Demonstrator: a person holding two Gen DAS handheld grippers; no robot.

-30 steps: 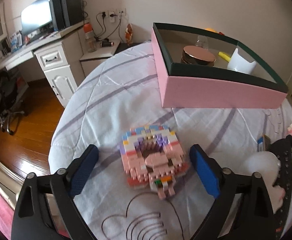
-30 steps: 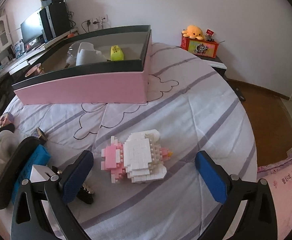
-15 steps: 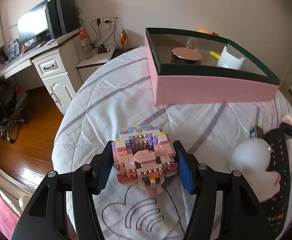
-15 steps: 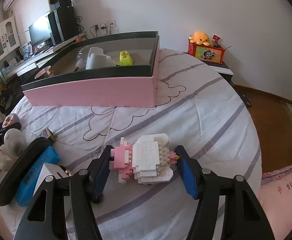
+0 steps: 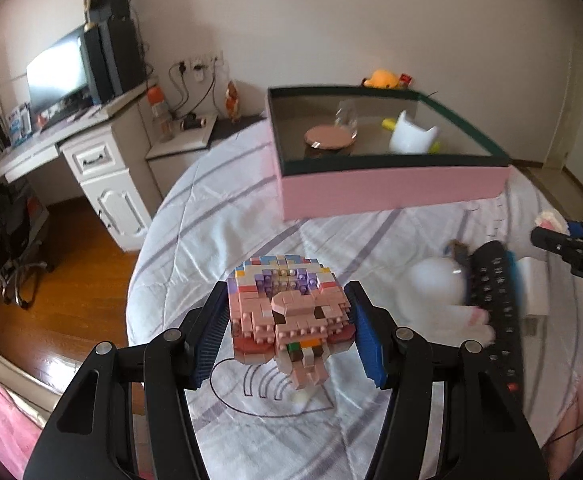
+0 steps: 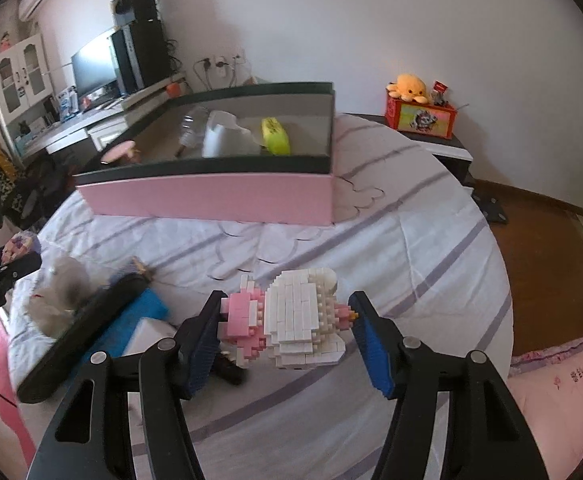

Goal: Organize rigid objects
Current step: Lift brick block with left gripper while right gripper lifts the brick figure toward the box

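Observation:
My left gripper point(image 5: 289, 332) is shut on a pink and pastel brick-built model point(image 5: 287, 310), lifted just above the white striped bedspread point(image 5: 219, 216). In the right wrist view my right gripper point(image 6: 285, 334) is shut on a white and pink brick-built figure point(image 6: 295, 320), also raised off the cover. The pink box with a dark green rim point(image 5: 391, 188) point(image 6: 211, 196) stands farther back on the bed. It holds a round copper lid point(image 5: 329, 136), a glass point(image 5: 345, 120), a white cup point(image 5: 411, 138) point(image 6: 223, 140) and a yellow object point(image 6: 275, 142).
Between the two grippers lie a white plush toy point(image 5: 439, 292) point(image 6: 57, 296), a black remote point(image 5: 495, 304) point(image 6: 83, 328) and a blue box point(image 6: 131, 320). A white desk with a monitor point(image 5: 63, 76) stands left of the bed. A side table bearing a red box point(image 6: 419, 116) is at the right.
Both grippers closed on their brick models, which lay on the bedspread a second ago, and have lifted them slightly. The pink box looks farther off and lower in both views.

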